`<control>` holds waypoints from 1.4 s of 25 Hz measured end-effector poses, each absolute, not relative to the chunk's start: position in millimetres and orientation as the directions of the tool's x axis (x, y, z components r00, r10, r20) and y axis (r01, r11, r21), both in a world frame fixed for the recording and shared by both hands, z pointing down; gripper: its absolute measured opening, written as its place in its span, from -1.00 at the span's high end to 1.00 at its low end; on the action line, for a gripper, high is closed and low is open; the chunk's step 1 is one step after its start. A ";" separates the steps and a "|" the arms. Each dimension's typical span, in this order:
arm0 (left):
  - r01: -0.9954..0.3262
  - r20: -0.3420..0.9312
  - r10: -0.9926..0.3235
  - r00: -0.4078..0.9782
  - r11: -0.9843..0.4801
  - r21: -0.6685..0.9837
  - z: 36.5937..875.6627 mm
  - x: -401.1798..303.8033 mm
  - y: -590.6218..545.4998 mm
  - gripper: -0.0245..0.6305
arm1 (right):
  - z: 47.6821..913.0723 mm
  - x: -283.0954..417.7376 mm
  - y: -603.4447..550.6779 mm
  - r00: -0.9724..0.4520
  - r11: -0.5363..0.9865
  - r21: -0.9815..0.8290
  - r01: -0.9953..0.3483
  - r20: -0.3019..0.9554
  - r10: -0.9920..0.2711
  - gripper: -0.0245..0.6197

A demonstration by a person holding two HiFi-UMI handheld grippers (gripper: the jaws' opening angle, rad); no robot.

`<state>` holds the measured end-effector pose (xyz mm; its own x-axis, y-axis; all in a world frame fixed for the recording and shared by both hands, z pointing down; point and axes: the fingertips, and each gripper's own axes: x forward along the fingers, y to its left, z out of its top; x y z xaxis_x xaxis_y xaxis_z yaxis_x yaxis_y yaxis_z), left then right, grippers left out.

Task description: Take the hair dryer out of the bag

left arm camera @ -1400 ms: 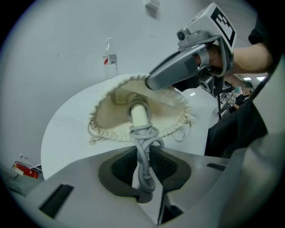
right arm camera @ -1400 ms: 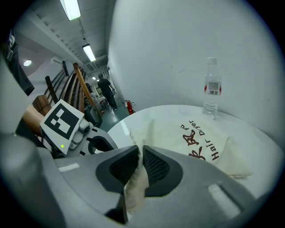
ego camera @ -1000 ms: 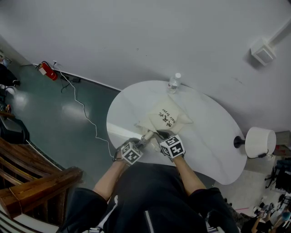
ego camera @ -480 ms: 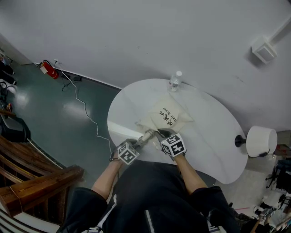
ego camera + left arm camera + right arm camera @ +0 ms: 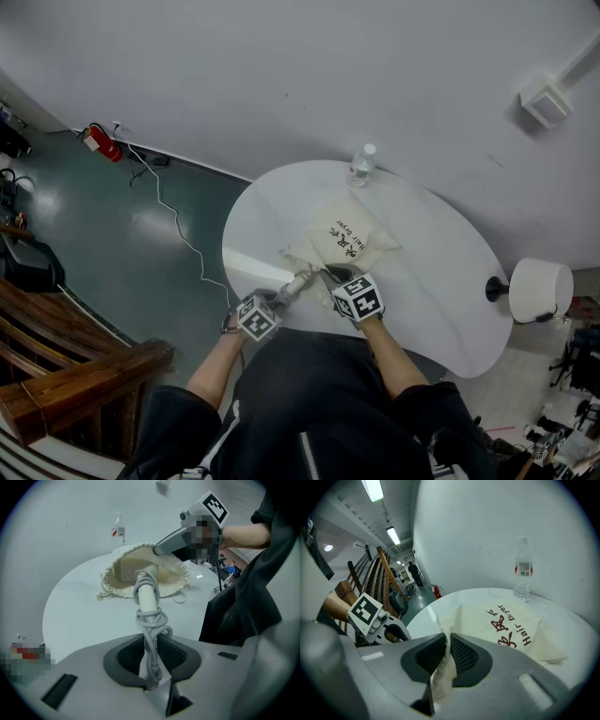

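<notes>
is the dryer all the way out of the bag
No, the body of the dryer sits inside the open bag; only its handle and cord stick out.

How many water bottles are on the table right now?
1. The water bottle stands upright at the far edge of the table, beyond the bag. No other shows in any view.

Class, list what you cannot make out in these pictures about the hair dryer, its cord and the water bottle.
- Hair dryer: left gripper view, its head sits in the bag, whose cloth covers most of it.
- Cord: left gripper view, its end runs down between the left gripper's jaws, which hide it.
- Water bottle: label print too small to read in every view.
</notes>
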<state>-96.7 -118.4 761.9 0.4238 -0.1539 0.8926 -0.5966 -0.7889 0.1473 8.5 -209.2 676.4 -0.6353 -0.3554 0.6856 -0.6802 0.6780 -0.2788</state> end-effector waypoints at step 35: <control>-0.684 0.778 -0.307 0.548 -0.700 0.205 713.0 -85.3 -156.4 0.42 | 673.8 12.2 -210.4 -0.640 0.668 -0.290 -0.685 0.676 -0.364 0.81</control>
<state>-85.3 -156.4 713.0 0.5476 -0.3069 0.7785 -0.6841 -0.6999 0.2053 12.2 -210.4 673.8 -0.6404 -0.3638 0.6764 -0.6854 0.6681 -0.2896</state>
